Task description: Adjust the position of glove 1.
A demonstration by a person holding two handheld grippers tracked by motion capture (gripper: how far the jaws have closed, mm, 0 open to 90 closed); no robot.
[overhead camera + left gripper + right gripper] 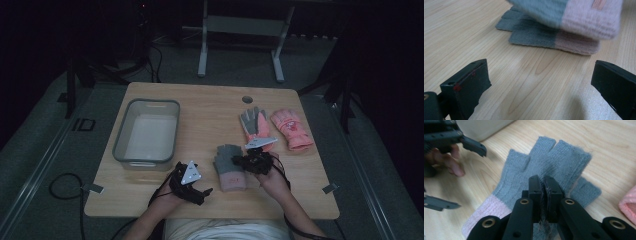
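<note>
I'm carrying a grey glove (544, 167) pinched in the right gripper (545, 186) over its twin; left gripper (536, 82) gaping empty. Next, the bin (120, 131) beyond.

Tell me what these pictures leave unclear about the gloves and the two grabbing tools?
- Held grey glove: the right gripper covers its middle in the right gripper view; blurred in the left gripper view.
- Second grey glove beneath: mostly hidden by the held one.
- Glove labels: too small and dim in the high view.
- Left gripper: its jaws are cut off by the picture's lower edge.
</note>
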